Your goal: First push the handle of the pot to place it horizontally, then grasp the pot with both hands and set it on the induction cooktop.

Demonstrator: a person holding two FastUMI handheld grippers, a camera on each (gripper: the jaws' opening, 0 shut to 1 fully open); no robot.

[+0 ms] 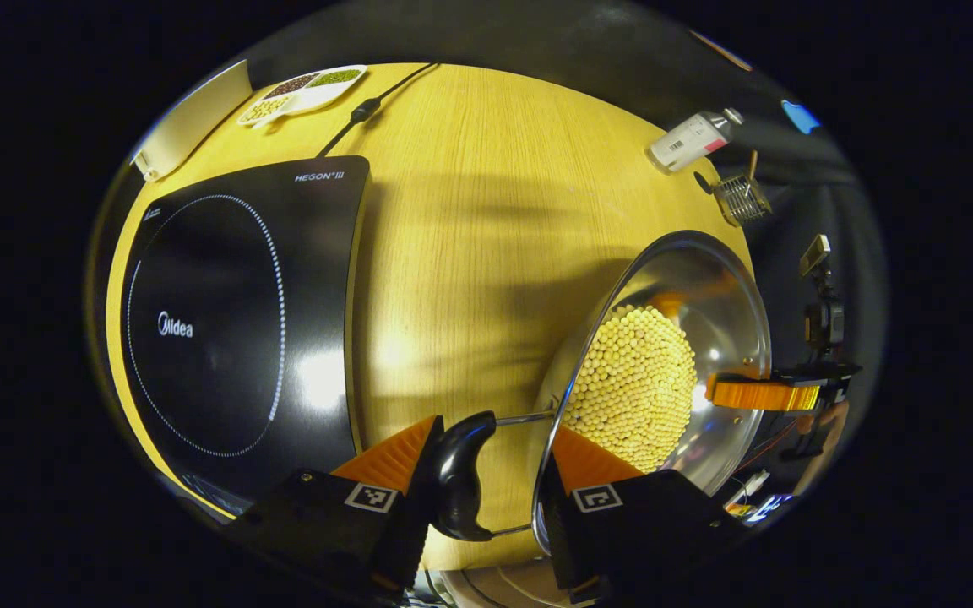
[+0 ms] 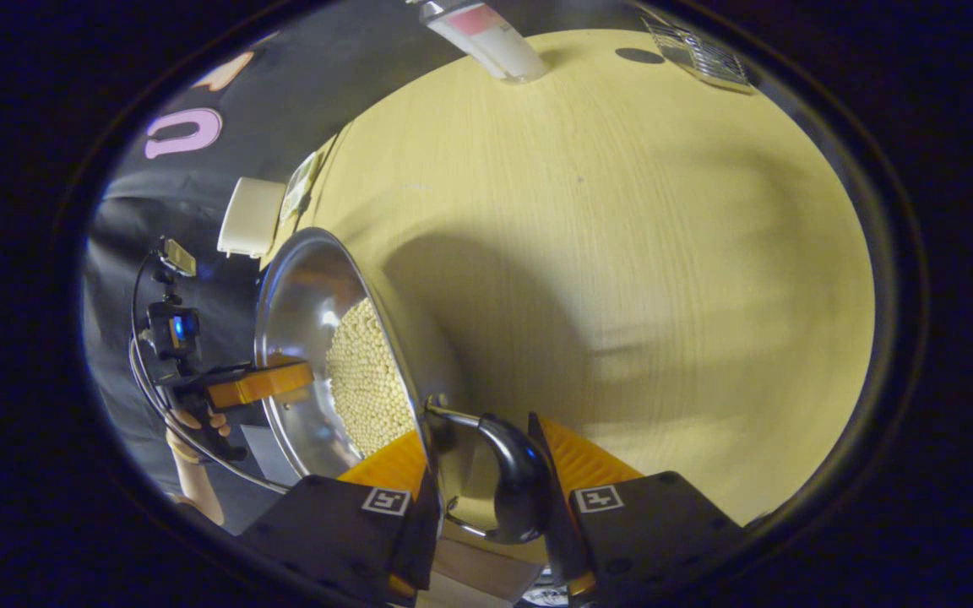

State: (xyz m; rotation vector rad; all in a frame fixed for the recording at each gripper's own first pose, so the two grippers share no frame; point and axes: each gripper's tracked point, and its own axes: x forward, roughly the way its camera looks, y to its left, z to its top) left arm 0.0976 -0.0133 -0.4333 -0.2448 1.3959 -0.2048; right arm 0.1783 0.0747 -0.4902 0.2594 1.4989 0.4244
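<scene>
Midea-branded induction cooktop lies beside the pot; both grippers' jaws grip its handles.

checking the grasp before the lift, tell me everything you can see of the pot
The pot is a shiny, wide metal bowl shape holding a heap of small pale yellow beans. It has two black curved side handles on thin wire brackets. The left gripper straddles one handle, one finger outside it, the other reaching inside the rim. The right gripper brackets the opposite handle the same way. The pot is over the wooden table, beside the black induction cooktop, not on it.
</scene>
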